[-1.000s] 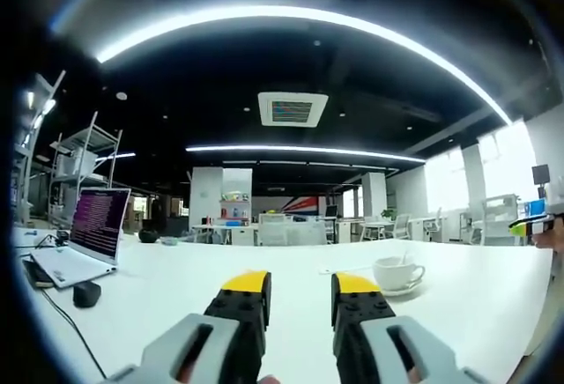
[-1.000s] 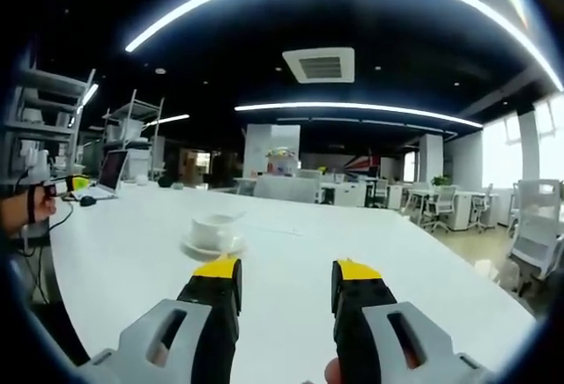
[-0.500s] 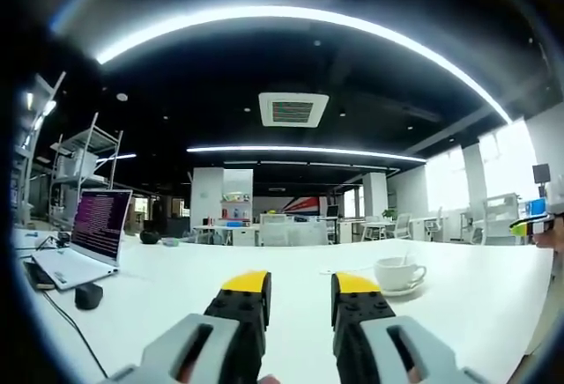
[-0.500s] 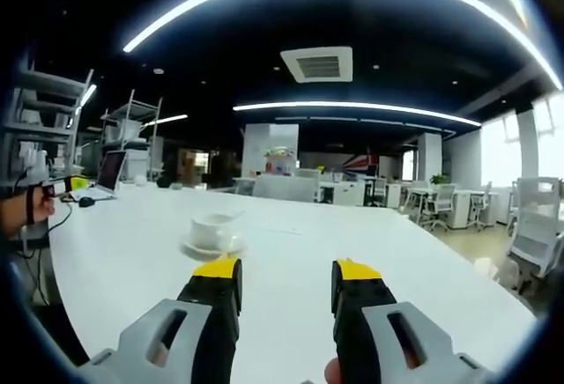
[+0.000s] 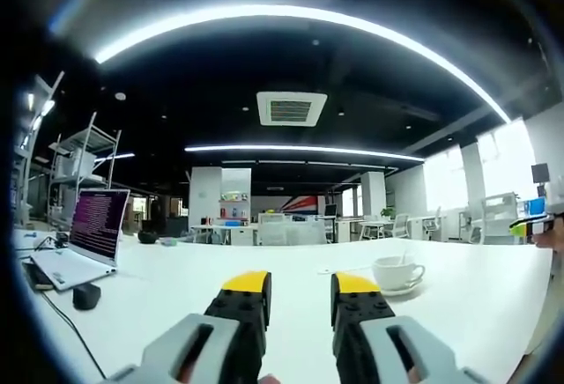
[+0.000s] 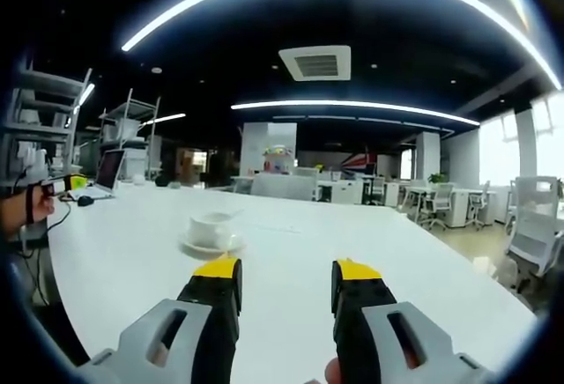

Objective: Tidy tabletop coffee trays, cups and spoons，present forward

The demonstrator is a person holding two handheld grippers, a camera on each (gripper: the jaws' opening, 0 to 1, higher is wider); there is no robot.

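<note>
In the left gripper view, an open laptop [image 5: 88, 241] is sitting at the left edge of a long white table [image 5: 159, 291], its screen glowing purple, with a dark mouse [image 5: 85, 295] lying just in front of it. The left gripper [image 5: 300, 291] is hovering over the bare tabletop, its yellow-tipped jaws standing apart with nothing between them. To the right, a white coffee cup [image 5: 397, 272] is resting on its saucer [image 5: 401, 291], with what looks like a spoon handle rising from the cup.

In the right gripper view, a person's hand [image 6: 19, 210] is showing at the far left edge. The cup [image 6: 211, 228] on its saucer [image 6: 211, 247] is sitting ahead and to the left of the right gripper [image 6: 290, 294], well apart from it. That gripper's jaws are also gaping and holding nothing. Office chairs [image 6: 536, 234] are standing at the right.
</note>
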